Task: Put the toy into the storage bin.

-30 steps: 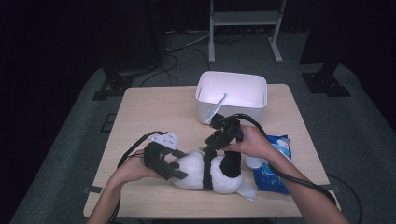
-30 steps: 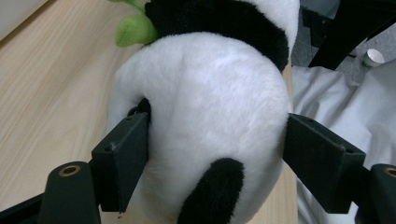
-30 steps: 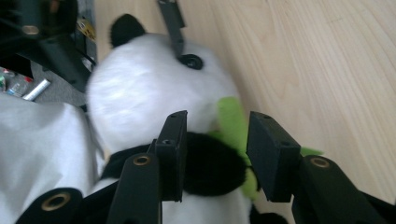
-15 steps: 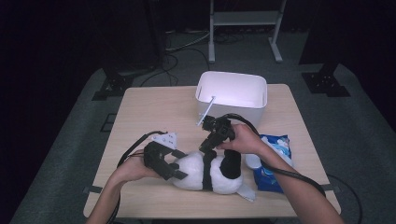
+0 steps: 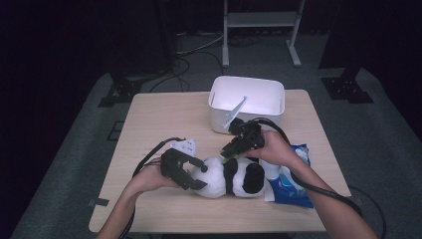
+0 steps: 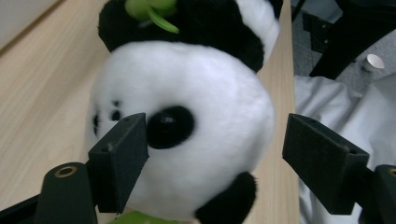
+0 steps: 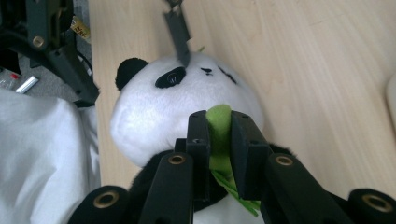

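Panda [image 5: 224, 175] lies near table's front edge [image 5: 199, 230]; bin [image 5: 247, 102] well behind.

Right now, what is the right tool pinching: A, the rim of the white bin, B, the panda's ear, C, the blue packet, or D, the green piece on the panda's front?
D: in the right gripper view the right tool is closed on the green piece of the panda.

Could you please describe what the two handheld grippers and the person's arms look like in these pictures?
The left gripper and the right gripper are matte black, each with two blocky black jaws and brass-coloured rivets at the joints. A black cable trails from each. The left one carries a pale grey plate on top. The forearms are bare, with no sleeves in view.
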`<action>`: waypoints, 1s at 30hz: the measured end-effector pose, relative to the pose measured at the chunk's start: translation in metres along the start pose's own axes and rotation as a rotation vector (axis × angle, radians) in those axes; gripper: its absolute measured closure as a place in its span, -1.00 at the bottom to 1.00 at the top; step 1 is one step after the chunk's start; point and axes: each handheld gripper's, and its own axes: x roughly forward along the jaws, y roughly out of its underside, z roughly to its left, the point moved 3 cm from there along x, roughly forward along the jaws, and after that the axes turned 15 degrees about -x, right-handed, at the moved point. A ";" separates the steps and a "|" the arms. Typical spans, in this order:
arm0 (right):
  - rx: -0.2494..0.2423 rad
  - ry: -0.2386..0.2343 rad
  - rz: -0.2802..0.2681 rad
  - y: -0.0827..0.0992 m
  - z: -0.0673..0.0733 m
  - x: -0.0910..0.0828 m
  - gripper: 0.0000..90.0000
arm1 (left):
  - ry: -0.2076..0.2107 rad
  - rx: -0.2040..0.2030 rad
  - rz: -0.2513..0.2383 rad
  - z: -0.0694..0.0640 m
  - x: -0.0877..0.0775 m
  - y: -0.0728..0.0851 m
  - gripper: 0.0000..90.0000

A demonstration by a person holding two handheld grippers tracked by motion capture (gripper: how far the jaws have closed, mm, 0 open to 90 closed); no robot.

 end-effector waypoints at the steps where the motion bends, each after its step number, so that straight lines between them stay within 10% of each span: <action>1: -0.001 -0.005 -0.007 0.002 0.003 0.001 0.72 | 0.001 -0.008 -0.008 0.000 0.000 -0.001 -0.54; 10: 0.006 -0.076 -0.061 0.009 0.022 0.003 0.53 | -0.020 -0.032 0.018 0.005 0.013 0.000 -0.59; 30: 0.052 -0.003 -0.113 0.022 0.015 -0.014 0.36 | -0.022 -0.038 -0.025 0.009 -0.004 0.005 -0.59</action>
